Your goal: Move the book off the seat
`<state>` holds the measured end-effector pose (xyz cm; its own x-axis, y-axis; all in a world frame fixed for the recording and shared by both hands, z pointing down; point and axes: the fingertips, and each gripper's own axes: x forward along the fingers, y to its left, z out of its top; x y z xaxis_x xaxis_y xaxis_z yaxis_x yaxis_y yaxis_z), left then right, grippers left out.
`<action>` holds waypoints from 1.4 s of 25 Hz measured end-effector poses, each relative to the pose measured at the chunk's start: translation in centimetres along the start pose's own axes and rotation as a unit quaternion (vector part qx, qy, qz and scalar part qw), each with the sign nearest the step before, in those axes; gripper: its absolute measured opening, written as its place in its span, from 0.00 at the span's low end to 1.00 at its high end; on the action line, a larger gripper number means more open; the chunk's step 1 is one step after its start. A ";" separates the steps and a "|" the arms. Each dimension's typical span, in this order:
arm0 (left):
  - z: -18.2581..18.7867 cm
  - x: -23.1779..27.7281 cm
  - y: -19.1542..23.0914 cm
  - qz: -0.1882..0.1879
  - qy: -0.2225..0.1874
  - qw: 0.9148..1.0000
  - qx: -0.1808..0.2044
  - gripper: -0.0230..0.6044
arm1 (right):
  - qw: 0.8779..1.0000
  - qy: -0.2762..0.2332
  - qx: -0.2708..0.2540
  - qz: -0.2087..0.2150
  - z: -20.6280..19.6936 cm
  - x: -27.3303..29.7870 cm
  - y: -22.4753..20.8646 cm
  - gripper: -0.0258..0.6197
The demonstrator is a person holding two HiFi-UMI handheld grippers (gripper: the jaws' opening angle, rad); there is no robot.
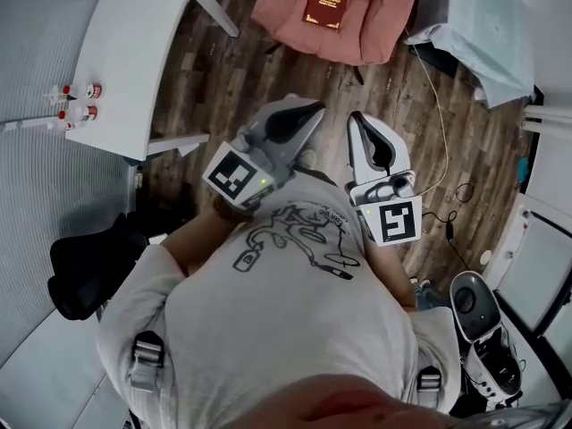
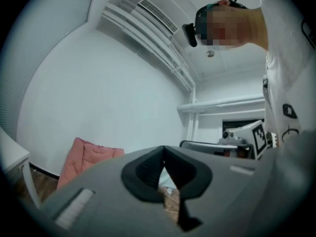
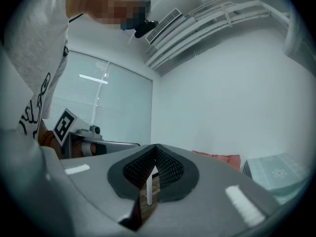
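A dark red book (image 1: 327,1) with gold ornament lies flat on the pink cushioned seat (image 1: 375,25) at the top of the head view. My left gripper (image 1: 315,113) and right gripper (image 1: 357,120) are held side by side in front of my chest, well short of the seat, both shut and empty. Seen from the left gripper, my left gripper (image 2: 163,148) has its jaws meeting at the tips, with the pink seat (image 2: 86,157) low at the left. From the right gripper, my right gripper (image 3: 156,147) is likewise closed and the seat (image 3: 217,159) peeks over it.
A white table (image 1: 134,56) with small bottles (image 1: 76,101) stands at the left. A pale blue-covered table (image 1: 487,25) stands at the upper right. A cable (image 1: 438,123) trails over the wooden floor (image 1: 259,79). A black bag (image 1: 85,271) lies at the lower left.
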<state>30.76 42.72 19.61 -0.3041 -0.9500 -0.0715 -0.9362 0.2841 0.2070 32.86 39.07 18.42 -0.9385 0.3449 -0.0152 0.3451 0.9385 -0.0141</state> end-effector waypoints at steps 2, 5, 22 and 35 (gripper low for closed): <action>-0.1 0.4 0.4 0.000 0.002 1.000 0.000 0.04 | 1.000 -0.003 0.001 -0.002 0.0 0.3 -0.5 0.05; -0.2 1.2 1.6 0.001 0.002 1.000 0.001 0.04 | 1.000 -0.003 0.001 0.001 -0.3 1.4 -1.3 0.05; 1.6 10.7 16.9 -0.014 -0.001 1.000 -0.005 0.04 | 1.000 0.018 0.002 -0.003 -1.6 16.7 -10.8 0.05; 3.9 16.7 32.8 -0.025 0.012 0.999 -0.025 0.04 | 0.999 0.034 0.007 -0.010 -2.3 32.8 -17.1 0.05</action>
<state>-5.71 36.67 21.42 -0.2515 -0.9660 -0.0601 -0.9401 0.2290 0.2525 -3.88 34.34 20.48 -0.9434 0.3271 0.0541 0.3260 0.9449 -0.0286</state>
